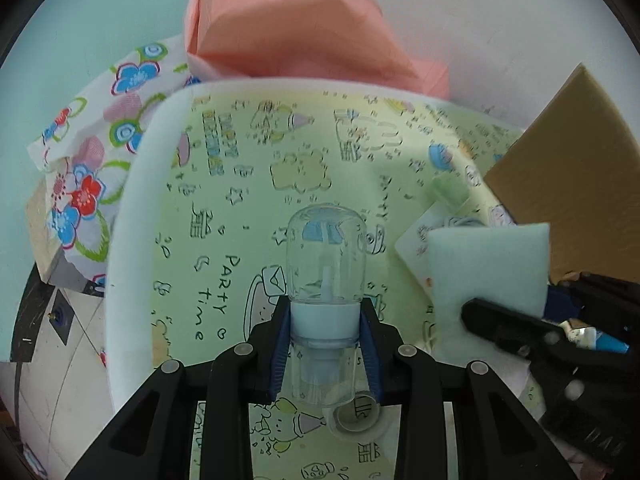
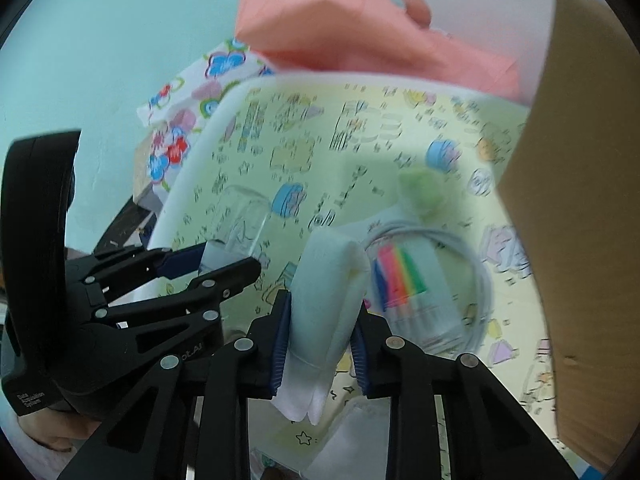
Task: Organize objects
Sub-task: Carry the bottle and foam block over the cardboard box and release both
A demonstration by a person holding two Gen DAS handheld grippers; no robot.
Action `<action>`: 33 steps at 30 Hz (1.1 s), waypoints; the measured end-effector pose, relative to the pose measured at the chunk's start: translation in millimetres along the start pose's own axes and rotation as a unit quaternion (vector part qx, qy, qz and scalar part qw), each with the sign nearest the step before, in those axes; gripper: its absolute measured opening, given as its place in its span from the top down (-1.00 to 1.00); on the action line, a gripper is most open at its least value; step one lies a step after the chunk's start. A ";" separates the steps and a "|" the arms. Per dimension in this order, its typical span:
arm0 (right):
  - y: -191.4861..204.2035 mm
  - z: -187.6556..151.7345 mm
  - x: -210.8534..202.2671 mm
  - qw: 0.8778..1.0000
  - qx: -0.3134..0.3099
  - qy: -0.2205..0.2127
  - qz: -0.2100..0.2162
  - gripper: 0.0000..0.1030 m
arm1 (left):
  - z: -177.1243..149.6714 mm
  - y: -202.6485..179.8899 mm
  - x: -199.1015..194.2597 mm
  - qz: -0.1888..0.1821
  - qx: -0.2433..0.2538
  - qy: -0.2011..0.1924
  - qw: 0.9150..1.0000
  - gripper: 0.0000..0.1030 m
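My left gripper (image 1: 326,312) is shut on the pale blue collar of a clear plastic bottle (image 1: 326,256), which hangs cap-forward over the party-print paper (image 1: 224,184). In the right wrist view that gripper (image 2: 228,260) shows at the left with the bottle (image 2: 244,216) in its fingers. My right gripper (image 2: 322,312) is shut on a pale green foam sponge (image 2: 328,280), squeezed between the blue pads. From the left wrist view, the right gripper (image 1: 516,300) and the sponge (image 1: 488,272) sit close by on the right.
A white tray (image 1: 136,200) lined with the printed paper holds a pack of coloured pens (image 2: 400,280), a coiled white cable (image 2: 476,268) and a small ring (image 1: 356,416). A cardboard flap (image 2: 580,200) stands on the right. Behind are a pink bag (image 1: 304,28) and a floral box (image 1: 88,160).
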State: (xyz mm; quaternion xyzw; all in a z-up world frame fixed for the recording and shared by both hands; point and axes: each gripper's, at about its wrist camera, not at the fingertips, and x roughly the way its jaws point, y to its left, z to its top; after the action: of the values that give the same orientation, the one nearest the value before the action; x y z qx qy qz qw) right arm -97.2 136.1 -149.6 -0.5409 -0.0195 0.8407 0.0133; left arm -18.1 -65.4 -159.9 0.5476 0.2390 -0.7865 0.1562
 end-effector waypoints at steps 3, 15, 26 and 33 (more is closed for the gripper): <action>-2.0 1.6 -18.4 1.000 0.003 -0.011 0.000 0.42 | 3.6 4.9 -15.0 0.004 0.002 -0.003 1.000 0.38; -23.3 -4.7 -94.2 0.999 0.016 -0.046 -0.015 0.43 | 5.0 -28.5 -76.5 0.005 0.018 -0.028 0.999 0.38; -53.8 -11.9 -159.4 0.994 0.053 -0.088 -0.026 0.43 | 27.8 -93.0 -124.1 -0.013 0.059 -0.064 0.996 0.38; -75.0 -12.2 -193.1 0.992 0.068 -0.094 -0.043 0.43 | 46.5 -122.5 -136.8 -0.022 0.063 -0.072 0.995 0.38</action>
State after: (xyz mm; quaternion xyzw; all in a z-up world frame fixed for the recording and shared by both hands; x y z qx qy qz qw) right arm -6.0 202.9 24.4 -0.4556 0.0132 0.8861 0.0845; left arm -68.8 9.5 6.6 0.4932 0.1889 -0.8406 0.1203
